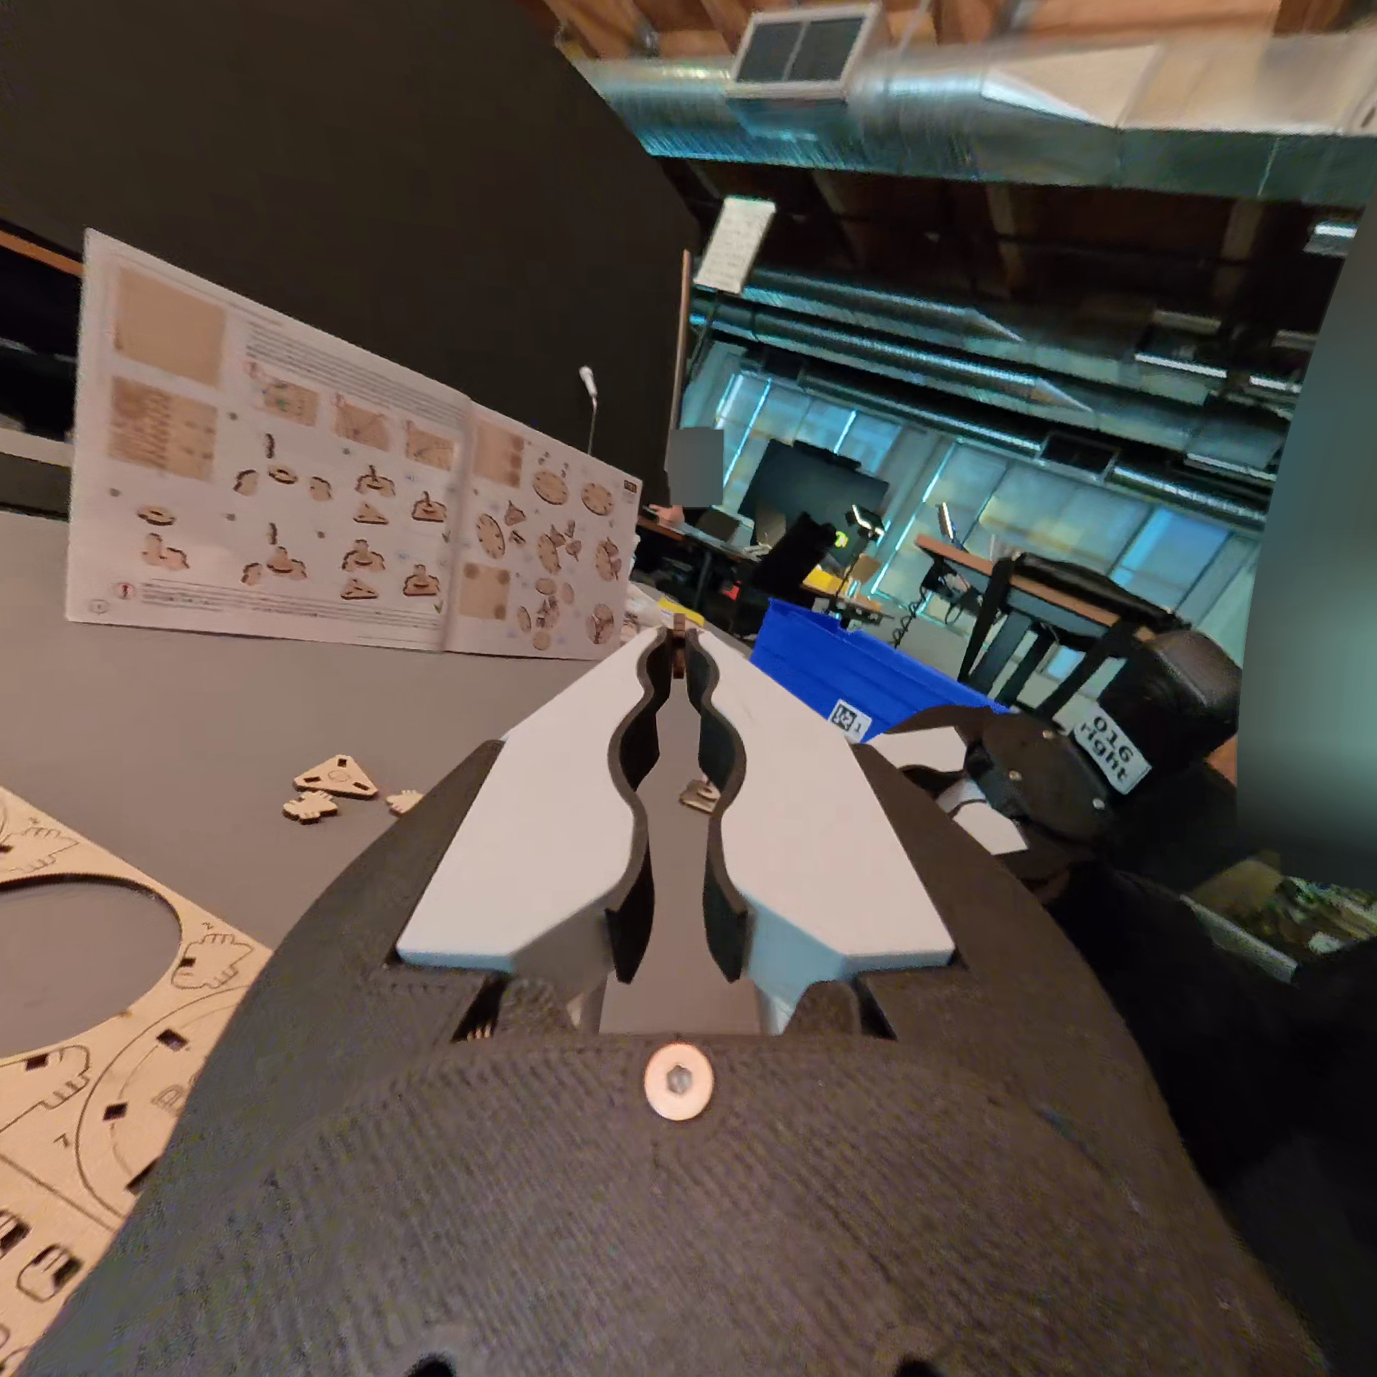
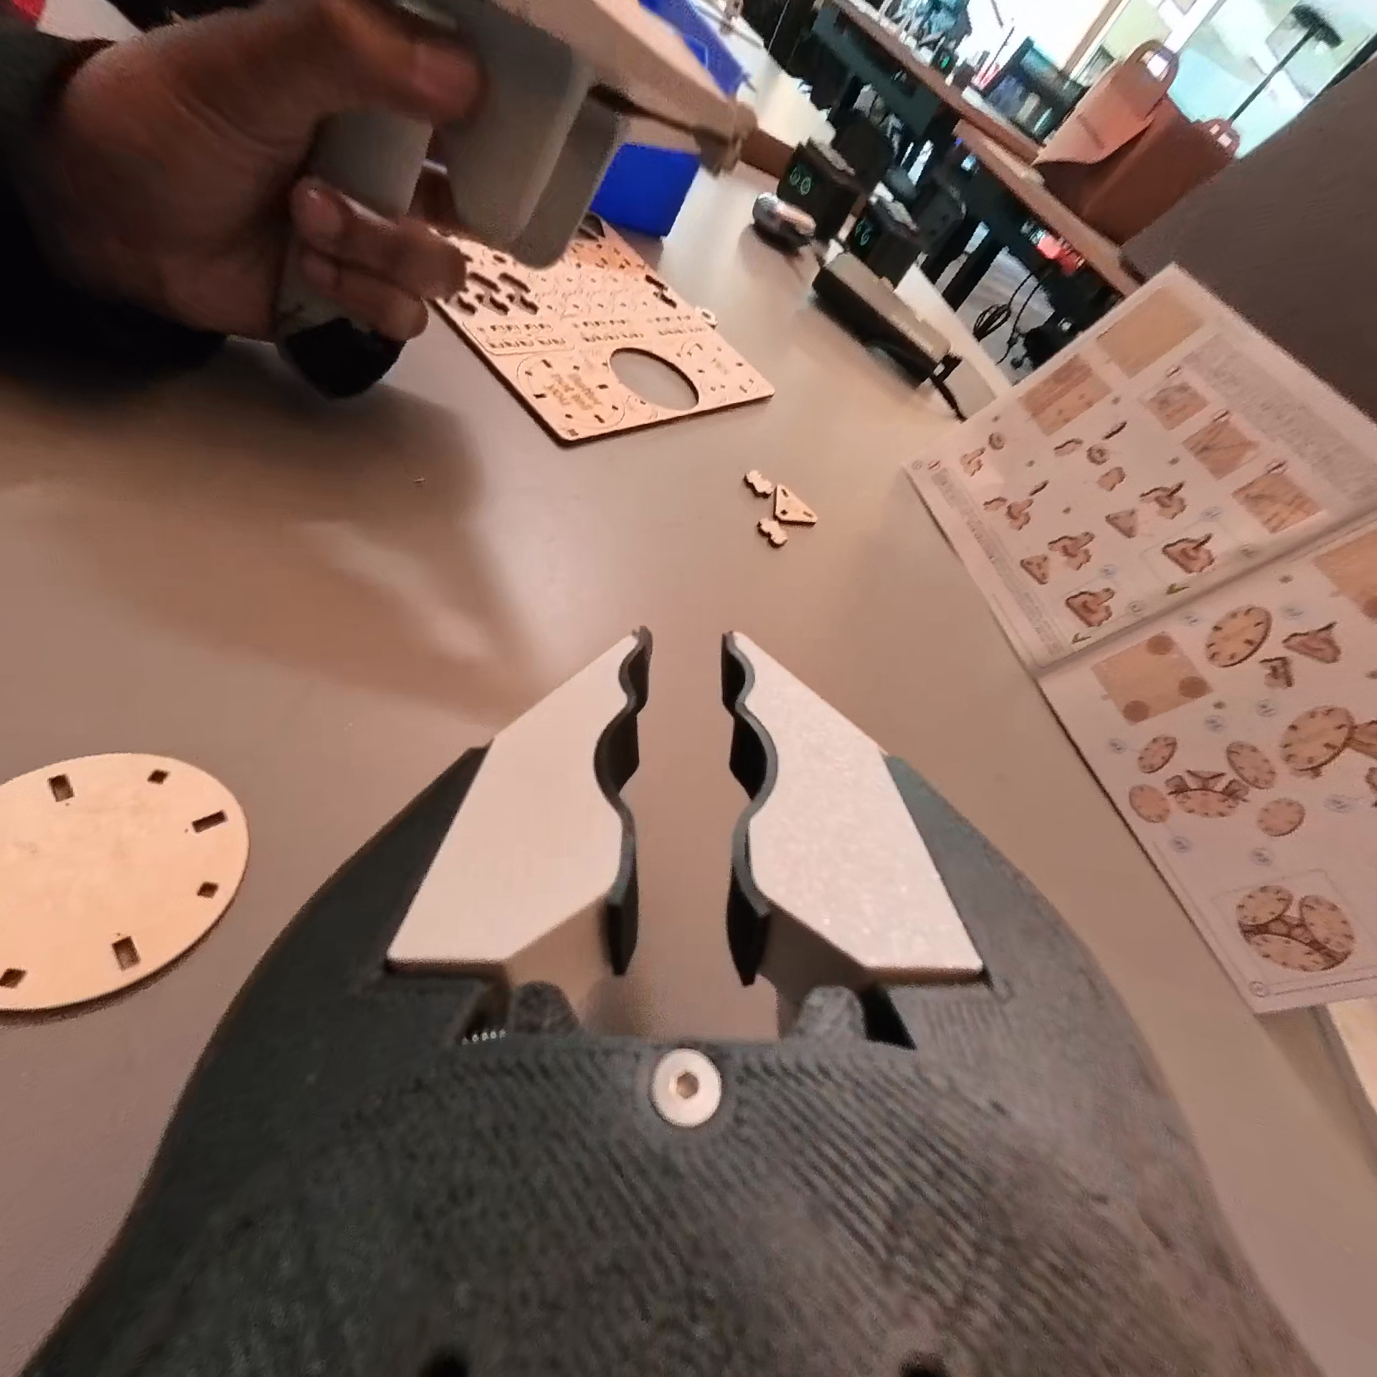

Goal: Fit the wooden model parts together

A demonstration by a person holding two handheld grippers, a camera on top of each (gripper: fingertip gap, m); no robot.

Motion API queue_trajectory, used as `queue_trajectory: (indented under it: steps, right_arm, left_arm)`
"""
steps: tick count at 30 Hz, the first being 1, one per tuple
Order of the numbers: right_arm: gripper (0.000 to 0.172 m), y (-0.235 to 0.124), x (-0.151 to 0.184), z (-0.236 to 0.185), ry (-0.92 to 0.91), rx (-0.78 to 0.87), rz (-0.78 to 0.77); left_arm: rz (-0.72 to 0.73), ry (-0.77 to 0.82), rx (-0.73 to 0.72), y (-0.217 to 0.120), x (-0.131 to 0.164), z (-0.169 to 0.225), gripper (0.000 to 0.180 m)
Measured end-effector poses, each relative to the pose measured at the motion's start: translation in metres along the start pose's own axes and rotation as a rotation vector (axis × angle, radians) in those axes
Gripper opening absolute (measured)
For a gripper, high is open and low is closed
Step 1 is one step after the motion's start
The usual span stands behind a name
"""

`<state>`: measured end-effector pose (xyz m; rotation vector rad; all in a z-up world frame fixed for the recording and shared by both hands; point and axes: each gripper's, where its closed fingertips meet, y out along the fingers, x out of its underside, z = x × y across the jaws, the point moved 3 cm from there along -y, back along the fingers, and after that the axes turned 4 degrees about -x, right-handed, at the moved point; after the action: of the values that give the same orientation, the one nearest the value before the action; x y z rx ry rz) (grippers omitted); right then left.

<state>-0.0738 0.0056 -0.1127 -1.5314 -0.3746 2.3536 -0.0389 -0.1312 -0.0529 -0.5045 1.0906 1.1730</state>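
Textured black gripper bodies with pale fingers over a smooth grey table [image 2: 372, 596].

Left gripper [image 1: 676, 648] pinches a small thin wooden piece [image 1: 678, 656] at its tips; right gripper [image 2: 685, 648] stands narrowly parted, bare, near a slotted plywood disc [image 2: 112, 879] and small flat cutouts [image 2: 782, 510].

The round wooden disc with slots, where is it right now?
In the right wrist view the round wooden disc lies flat on the table at the left edge, left of the open right tool.

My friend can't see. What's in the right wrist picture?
The right gripper hovers over a grey table with its jaws open and empty. A round wooden disc lies to its left, small wooden pieces ahead, and an open instruction booklet on the right.
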Motion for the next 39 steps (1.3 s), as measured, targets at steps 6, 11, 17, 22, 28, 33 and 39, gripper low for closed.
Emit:
queue_trajectory:
  steps: [6,11,17,22,28,33,39]
  right_arm:
    - [0.019,0.001,-0.001,0.001,0.004,0.021,-0.002]
    - [0.017,-0.026,-0.019,0.033,0.253,0.070,0.223]
    - [0.017,-0.052,-0.021,0.061,0.459,0.093,0.395]
    - [0.017,-0.046,-0.022,0.052,0.387,0.094,0.344]
    - [0.017,-0.036,-0.021,0.040,0.282,0.097,0.270]
    - [0.017,-0.036,-0.021,0.040,0.261,0.112,0.260]
    - [0.016,-0.040,-0.021,0.045,0.332,0.103,0.297]
  left_arm:
    - [0.066,0.026,-0.107,-0.008,-0.010,-0.013,0.001]
    - [0.075,-0.028,-0.128,-0.011,-0.012,-0.022,0.001]
    - [-0.088,0.091,-0.046,0.004,0.011,0.001,0.001]
    - [-0.618,0.344,0.008,0.018,0.088,0.035,0.002]
    - [-0.850,0.588,-0.152,0.015,0.124,0.030,0.013]
    - [-0.736,0.437,-0.256,0.010,0.085,0.001,0.039]
    - [-0.546,0.254,-0.412,-0.024,0.007,-0.059,0.035]
